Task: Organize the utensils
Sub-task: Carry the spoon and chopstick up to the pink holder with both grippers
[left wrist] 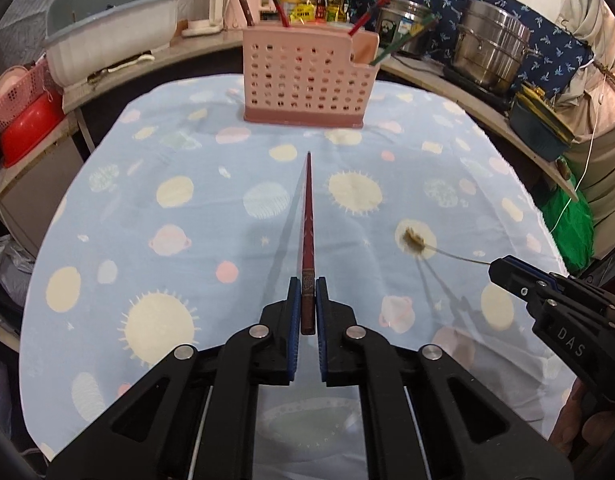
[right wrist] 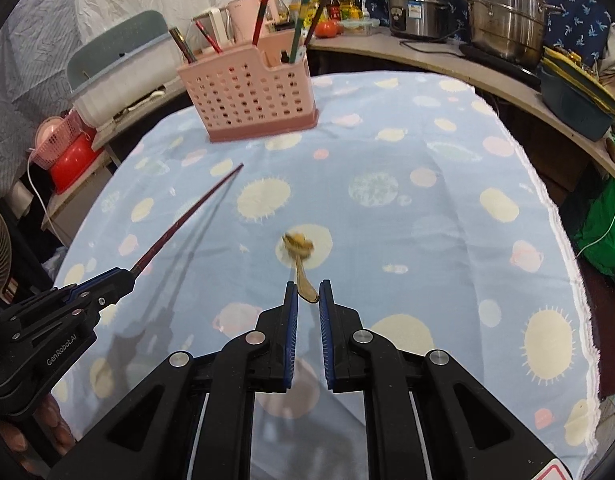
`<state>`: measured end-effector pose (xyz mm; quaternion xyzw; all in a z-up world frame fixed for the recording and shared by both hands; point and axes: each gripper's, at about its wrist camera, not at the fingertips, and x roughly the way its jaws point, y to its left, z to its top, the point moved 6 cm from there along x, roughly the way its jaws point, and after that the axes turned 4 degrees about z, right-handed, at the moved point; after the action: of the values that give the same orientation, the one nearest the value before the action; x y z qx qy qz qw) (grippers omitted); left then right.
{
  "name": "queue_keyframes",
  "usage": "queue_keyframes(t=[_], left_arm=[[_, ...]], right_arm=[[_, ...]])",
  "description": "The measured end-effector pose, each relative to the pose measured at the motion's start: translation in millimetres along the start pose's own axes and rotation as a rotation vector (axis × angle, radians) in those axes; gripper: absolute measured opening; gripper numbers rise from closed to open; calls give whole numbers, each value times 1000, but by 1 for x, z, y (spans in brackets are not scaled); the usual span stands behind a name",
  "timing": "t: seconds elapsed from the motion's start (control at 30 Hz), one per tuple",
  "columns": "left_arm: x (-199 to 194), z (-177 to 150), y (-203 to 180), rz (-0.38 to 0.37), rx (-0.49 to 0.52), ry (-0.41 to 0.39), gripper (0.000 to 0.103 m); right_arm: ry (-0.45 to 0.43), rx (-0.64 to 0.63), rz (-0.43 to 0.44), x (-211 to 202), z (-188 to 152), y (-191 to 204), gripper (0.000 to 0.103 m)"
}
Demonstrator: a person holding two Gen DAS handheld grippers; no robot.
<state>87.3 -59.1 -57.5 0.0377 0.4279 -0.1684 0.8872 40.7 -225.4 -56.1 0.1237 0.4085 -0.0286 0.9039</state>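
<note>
Chopstick [left wrist: 307,236] pinched in left gripper [left wrist: 307,304]; spoon [right wrist: 301,264] pinched in right gripper [right wrist: 307,300].

On the blue cloth with suns and planets [left wrist: 179,208]: one pink perforated plastic utensil holder [left wrist: 305,76], upper centre of the frame. One dark red tapered chopstick [left wrist: 307,232] at centre. One small golden metal spoon [right wrist: 301,258] at centre of the right wrist view. Two black two-finger grippers [left wrist: 307,292] [right wrist: 308,292]. Inside the holder about five sticks, exact number unclear. Upper right, two steel pots [left wrist: 491,52].
</note>
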Motion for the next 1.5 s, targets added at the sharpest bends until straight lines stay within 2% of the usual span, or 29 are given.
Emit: queue_keyframes(t=[0.17,0.2,0.67,1.0,1.23,1.5], left_arm=[[-17,20,6,-4,-18,-45,7],[-21,26,8,-5,-22,-59,7],[-67,97,31,17,-51,-222,7],[-97,149,38,35,-43,-323,7],[-113,196,31,19,-22,-384,7],[-133,271,16,8,-3,-496,7]], right_arm=[[-59,-8,11,-19,24,3,8],[-70,-10,13,-22,28,4,2],[-137,-37,32,-37,64,13,2],[-196,-52,79,-52,97,30,2],[-249,-69,128,-65,143,46,2],[-323,-72,165,-69,218,59,2]])
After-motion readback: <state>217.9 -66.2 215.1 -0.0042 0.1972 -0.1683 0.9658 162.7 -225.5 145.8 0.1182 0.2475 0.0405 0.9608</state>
